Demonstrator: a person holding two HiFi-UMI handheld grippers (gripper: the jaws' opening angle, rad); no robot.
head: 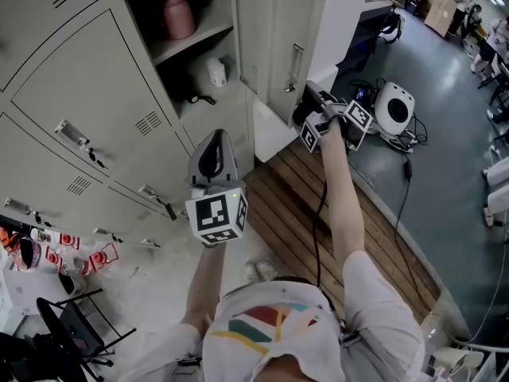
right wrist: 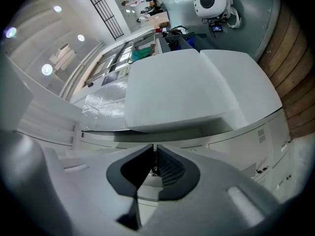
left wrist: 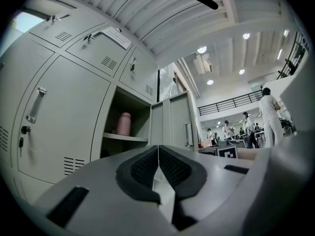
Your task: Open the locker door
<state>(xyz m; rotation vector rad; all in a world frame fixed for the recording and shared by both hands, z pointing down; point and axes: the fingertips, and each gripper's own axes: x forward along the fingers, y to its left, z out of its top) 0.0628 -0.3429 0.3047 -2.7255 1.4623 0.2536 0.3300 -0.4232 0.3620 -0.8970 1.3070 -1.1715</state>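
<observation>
door: pale grey metal locker door (head: 274,30) stands swung open at 12 o'clock in the head view | right tool (head: 307,100): at 1 o'clock; jaws closed on the door's slim silver handle (head: 295,68) | left tool (head: 215,138): at 11 o'clock; jaws pressed together, empty; apart from the door | inside: pink cylindrical bottle (head: 179,16) on the shelf

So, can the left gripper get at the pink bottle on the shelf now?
Probably yes: the locker door stands open and nothing lies between the left gripper and the pink bottle. Its shut jaws must open first.
</observation>
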